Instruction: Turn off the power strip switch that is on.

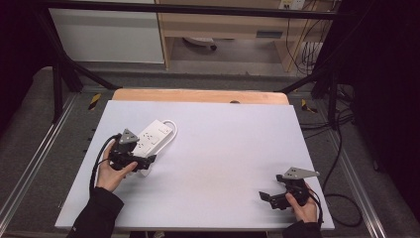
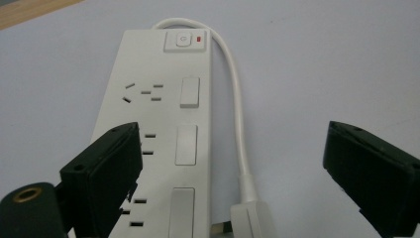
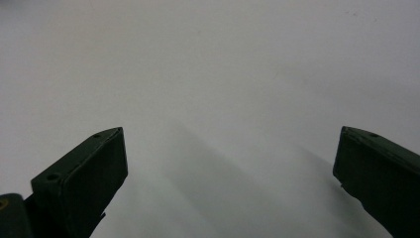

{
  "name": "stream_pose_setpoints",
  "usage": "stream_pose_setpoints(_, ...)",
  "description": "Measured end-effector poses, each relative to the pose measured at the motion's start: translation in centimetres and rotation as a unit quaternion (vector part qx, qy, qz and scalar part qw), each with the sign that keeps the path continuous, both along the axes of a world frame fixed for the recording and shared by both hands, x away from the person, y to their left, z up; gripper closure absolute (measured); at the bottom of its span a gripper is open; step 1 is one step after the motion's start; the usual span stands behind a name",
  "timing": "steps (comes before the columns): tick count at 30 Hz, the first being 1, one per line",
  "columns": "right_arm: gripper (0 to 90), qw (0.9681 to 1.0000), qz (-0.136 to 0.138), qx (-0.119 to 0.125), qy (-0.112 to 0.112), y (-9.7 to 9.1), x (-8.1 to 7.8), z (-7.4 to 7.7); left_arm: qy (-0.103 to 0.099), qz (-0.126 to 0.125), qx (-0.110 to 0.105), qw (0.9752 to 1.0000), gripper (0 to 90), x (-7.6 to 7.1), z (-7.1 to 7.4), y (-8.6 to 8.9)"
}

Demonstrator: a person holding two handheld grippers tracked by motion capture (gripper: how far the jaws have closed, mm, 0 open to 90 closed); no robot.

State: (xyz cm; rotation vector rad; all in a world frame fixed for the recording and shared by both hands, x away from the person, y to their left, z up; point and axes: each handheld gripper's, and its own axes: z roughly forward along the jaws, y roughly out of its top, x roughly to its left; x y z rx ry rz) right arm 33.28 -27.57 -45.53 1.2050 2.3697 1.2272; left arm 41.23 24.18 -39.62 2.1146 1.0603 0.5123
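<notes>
Two grippers are working here, and I am holding one in each hand. My right gripper (image 1: pixel 267 196) is waiting near my edge of the table (image 1: pixel 223 148), jaws spread wide over bare surface, well apart from the work so it is not crowding the other hand. My left gripper (image 1: pixel 148 161) is hovering with its jaws wide at the near end of the white power strip (image 2: pixel 158 148), one jaw over the sockets, the other out past the plug (image 2: pixel 252 218). I am judging that this spread is meant to straddle the plug, which is lying just beside the strip's near end. Its white cord (image 2: pixel 237 114) is looping from the far end by the power switch (image 2: pixel 183 40), running close alongside and possibly crowding a clean grip.
</notes>
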Motion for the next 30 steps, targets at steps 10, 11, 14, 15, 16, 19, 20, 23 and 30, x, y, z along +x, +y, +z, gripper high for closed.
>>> stream_pose_setpoints(10, 0.9, 1.0000, 0.000, 0.000, 0.002, 0.0, 0.0, 0.0, 0.002, 0.015, 0.003, 0.9999, 13.8, 0.6, -0.3, -0.1)
stream_pose_setpoints(11, 1.0, 1.0000, 0.001, 0.000, 0.001, 0.0, 0.0, 0.0, 0.001, 0.016, 0.004, 0.9999, 14.4, 0.7, -0.3, -0.1)
stream_pose_setpoints(14, 0.9, 1.0000, 0.000, 0.000, 0.002, 0.0, 0.0, 0.0, -0.001, 0.021, 0.004, 0.9998, 16.9, 0.8, -0.2, -0.3)
stream_pose_setpoints(15, 0.9, 1.0000, 0.001, 0.000, 0.002, 0.0, 0.0, 0.0, -0.003, 0.021, 0.007, 0.9998, 18.1, 0.9, -0.2, -0.3)
stream_pose_setpoints(16, 0.9, 1.0000, 0.001, -0.001, 0.001, 0.0, 0.0, 0.0, -0.004, 0.023, 0.006, 0.9997, 19.0, 1.0, -0.1, -0.4)
stream_pose_setpoints(19, 0.9, 1.0000, 0.000, 0.000, 0.002, 0.0, 0.0, 0.0, -0.007, 0.023, 0.006, 0.9997, 21.7, 1.3, 0.0, -0.6)
stream_pose_setpoints(20, 0.9, 1.0000, 0.000, 0.000, 0.002, 0.0, 0.0, 0.0, -0.007, 0.023, 0.006, 0.9997, 22.5, 1.3, 0.0, -0.7)
stream_pose_setpoints(23, 1.0, 1.0000, 0.001, -0.001, 0.001, 0.0, 0.0, 0.0, -0.007, 0.023, 0.006, 0.9997, 25.5, 1.5, 0.0, -0.8)
stream_pose_setpoints(30, 1.0, 1.0000, 0.002, -0.001, 0.001, 0.0, 0.0, 0.0, -0.003, 0.023, 0.000, 0.9997, 33.5, 2.0, -0.2, -1.1)
